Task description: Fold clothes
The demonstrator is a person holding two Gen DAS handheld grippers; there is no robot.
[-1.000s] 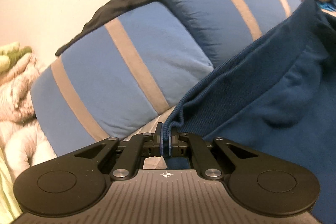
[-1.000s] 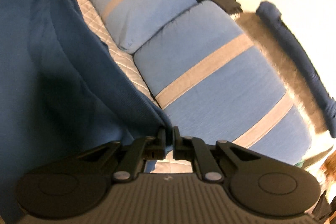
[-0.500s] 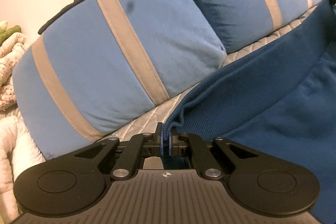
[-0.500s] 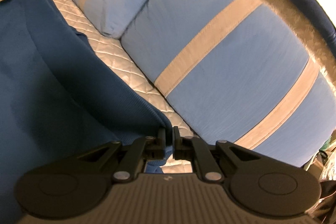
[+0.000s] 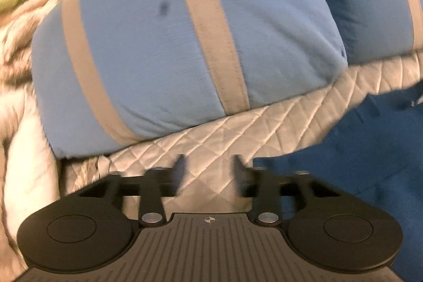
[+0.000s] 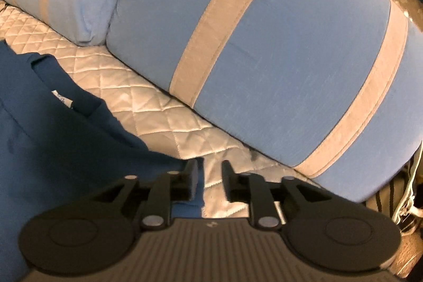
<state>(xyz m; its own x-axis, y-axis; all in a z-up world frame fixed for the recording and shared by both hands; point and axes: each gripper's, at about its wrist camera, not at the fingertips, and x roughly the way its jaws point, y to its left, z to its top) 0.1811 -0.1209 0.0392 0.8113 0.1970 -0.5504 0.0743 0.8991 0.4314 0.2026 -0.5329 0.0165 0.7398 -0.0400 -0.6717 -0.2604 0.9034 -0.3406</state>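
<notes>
Dark blue knit, a sweatshirt (image 6: 47, 149), is seen spread on a pale quilted bedcover (image 6: 137, 97), just short of two light-blue pillows with grey bands (image 6: 277, 44) that lie along the far side.

Both tongs are shown parted and empty. The left gripper (image 5: 208, 163) is held wide over bare quilting, with the garment (image 5: 370, 149) lying to its right; the cloth's near edge is met beside the right-hand fingertip, though motion blur leaves it unclear whether that tip touches. The right gripper (image 6: 210, 171) is opened less widely, with the garment to its left; a corner of blue runs under and behind the left-hand finger, and only quilt shows in the gap.

The garment is thus bracketed between the two tools, its far edge running roughly left to right, parallel to the pillows. In the right wrist view a neckline with a small white label (image 6: 62, 98) is seen on that far edge, left of the tool. Neither hand is clearly nearer; each sits at an outer end of the same edge.

How far the folding stands cannot be settled: the scene would fit a garment laid flat for folding as well as one set down after a fold. Any further grip is judged to turn on reaching inward, left tool to the right, right tool to the left.
</notes>
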